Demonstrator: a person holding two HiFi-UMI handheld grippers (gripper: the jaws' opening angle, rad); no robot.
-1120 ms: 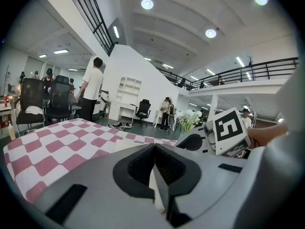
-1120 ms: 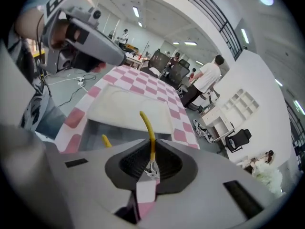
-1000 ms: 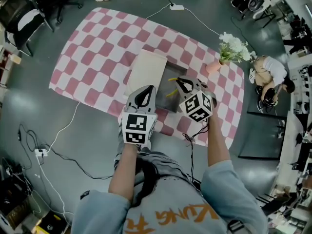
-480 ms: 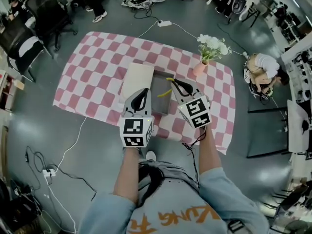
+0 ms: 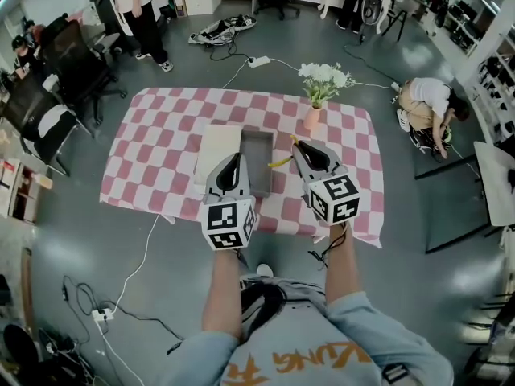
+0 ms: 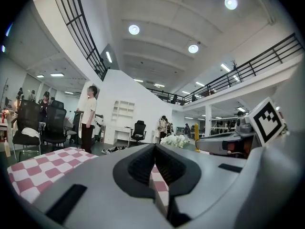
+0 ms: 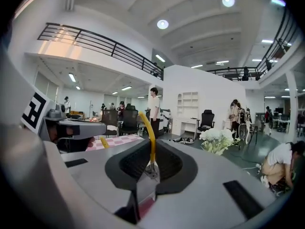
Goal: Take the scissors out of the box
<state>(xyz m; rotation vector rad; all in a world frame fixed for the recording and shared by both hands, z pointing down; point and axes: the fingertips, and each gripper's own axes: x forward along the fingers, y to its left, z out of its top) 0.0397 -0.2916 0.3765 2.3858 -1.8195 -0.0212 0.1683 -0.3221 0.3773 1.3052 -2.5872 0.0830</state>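
Observation:
My right gripper (image 5: 299, 146) is shut on the yellow-handled scissors (image 5: 280, 162), held in the air by the right rim of the open grey box (image 5: 256, 167). In the right gripper view the metal of the scissors (image 7: 152, 169) is pinched between the jaws, and a yellow handle loop curves upward past them. My left gripper (image 5: 233, 162) hovers over the box's left side, shut with nothing in it. In the left gripper view its jaws meet, and the right gripper (image 6: 228, 144) shows at the right.
The box stands on a pink-and-white checkered table (image 5: 161, 135), its cream lid (image 5: 216, 156) lying to its left. A vase of white flowers (image 5: 320, 83) stands at the table's back right. Chairs, cables and people surround the table.
Both grippers have risen away from the table together with the head camera. The scissors have come up with the right gripper. The box and table look smaller now.

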